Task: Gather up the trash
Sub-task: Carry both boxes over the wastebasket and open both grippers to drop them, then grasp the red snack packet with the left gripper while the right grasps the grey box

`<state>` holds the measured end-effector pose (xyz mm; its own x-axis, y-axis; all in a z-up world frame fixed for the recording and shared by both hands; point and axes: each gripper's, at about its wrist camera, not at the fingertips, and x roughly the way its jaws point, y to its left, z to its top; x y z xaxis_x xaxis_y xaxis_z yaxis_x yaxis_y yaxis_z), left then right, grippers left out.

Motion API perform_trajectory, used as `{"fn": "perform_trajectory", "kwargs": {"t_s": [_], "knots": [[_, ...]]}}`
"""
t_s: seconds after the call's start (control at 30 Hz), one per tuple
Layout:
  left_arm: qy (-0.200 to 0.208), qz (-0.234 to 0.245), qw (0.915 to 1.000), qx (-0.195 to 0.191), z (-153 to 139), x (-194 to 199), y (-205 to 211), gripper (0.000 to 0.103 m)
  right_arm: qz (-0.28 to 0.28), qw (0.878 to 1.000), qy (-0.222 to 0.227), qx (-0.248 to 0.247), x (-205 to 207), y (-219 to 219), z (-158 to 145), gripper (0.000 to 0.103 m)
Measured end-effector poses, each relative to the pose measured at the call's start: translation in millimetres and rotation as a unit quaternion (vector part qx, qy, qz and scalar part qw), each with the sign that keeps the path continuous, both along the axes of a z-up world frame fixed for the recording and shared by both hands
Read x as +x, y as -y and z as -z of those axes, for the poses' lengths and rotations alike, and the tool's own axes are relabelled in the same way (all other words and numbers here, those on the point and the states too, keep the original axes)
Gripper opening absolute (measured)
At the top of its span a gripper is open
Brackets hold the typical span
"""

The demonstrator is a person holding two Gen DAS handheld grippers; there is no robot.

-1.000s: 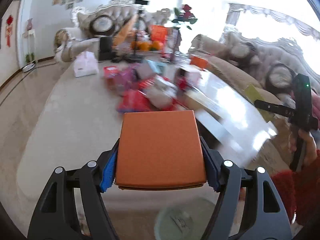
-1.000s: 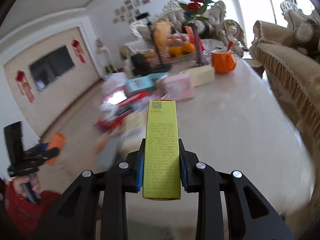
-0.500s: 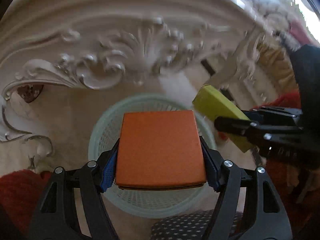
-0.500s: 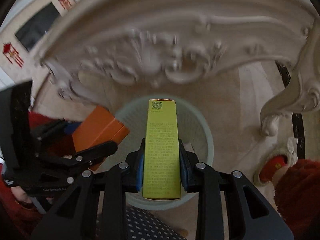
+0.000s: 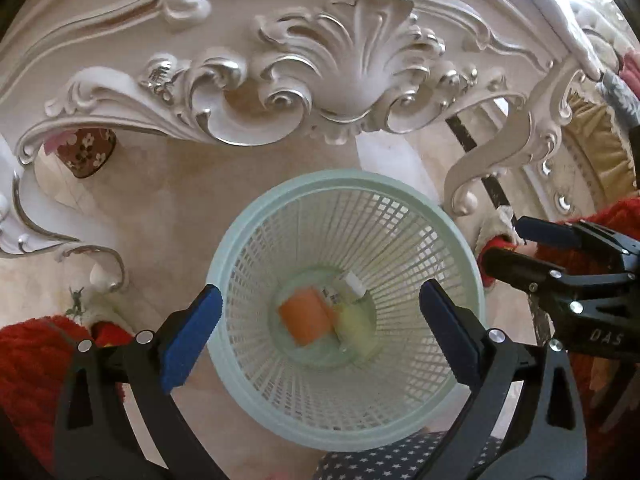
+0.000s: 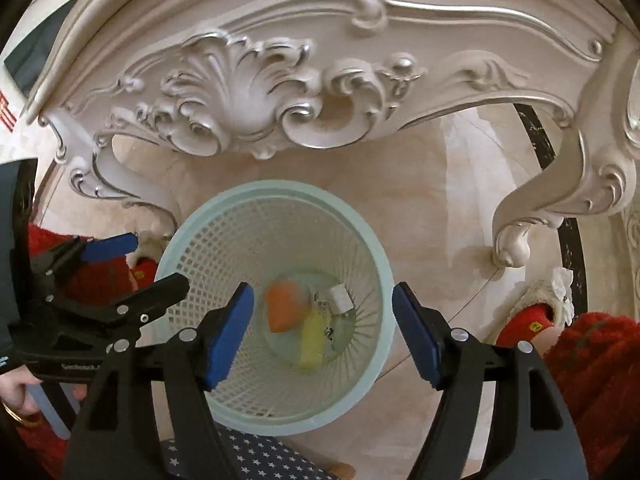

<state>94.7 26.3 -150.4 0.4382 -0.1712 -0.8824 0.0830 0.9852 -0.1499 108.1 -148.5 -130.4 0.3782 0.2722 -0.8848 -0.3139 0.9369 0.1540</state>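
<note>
Overhead, a carved table apron [image 5: 304, 80] borders the basket [image 5: 240, 240].

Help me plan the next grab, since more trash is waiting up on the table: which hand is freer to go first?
Either; no clear edge. The left gripper and right gripper both hang opening and empty over the basket, with the orange box and yellow box inside.

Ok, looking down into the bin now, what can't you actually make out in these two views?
- Orange box and yellow box at the bottom of the bin: blurred in both views, so the print is unreadable.
- Small white item beside them: too small to identify.
- Tabletop: hidden in both views by the carved table edge.
- Bin's near rim: covered by the left hand-held gripper and right hand-held gripper, both opening with nothing between their pads.
</note>
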Motion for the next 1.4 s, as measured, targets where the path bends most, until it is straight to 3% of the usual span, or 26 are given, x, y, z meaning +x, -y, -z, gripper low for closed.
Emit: {"fn": "perform_trajectory", "kwargs": {"t_s": [0.3, 0.43, 0.63, 0.8, 0.93, 1.03, 1.2, 1.4], "knots": [[0.005, 0.002, 0.9999, -0.009, -1.9, -1.5, 0.4, 0.096, -0.004, 1.000, 0.007, -0.006, -5.9, -2.4, -0.6, 0.068], [0.023, -0.008, 0.9993, -0.027, -13.1, -7.8, -8.2, 0.096, -0.011, 0.999, 0.037, 0.000, -12.7, -2.1, -13.2, 0.068], [0.066, -0.023, 0.9958, -0.060, -65.9, -21.4, -30.0, 0.096, -0.025, 0.992, 0.112, 0.046, -32.2, 4.4, -67.7, 0.068], [0.145, -0.020, 0.9888, -0.028, -152.8, -9.4, -51.7, 0.096, -0.055, 0.977, 0.190, 0.080, -23.0, -4.4, -143.7, 0.068], [0.204, -0.026, 0.9780, 0.037, -211.9, 39.9, -72.8, 0.096, -0.068, 0.971, 0.211, 0.092, 14.8, -22.8, -177.0, 0.068], [0.205, -0.041, 0.9755, 0.070, -231.4, 93.1, -89.5, 0.096, -0.075, 0.972, 0.210, 0.078, 50.5, -45.8, -184.9, 0.068], [0.173, -0.048, 0.9809, 0.075, -231.8, 172.0, -107.9, 0.096, -0.074, 0.977, 0.192, 0.061, 90.8, -63.4, -177.4, 0.068], [0.150, -0.028, 0.9817, 0.114, -217.0, 235.4, -103.4, 0.096, -0.076, 0.978, 0.184, 0.057, 109.6, -71.0, -170.1, 0.068]]}}
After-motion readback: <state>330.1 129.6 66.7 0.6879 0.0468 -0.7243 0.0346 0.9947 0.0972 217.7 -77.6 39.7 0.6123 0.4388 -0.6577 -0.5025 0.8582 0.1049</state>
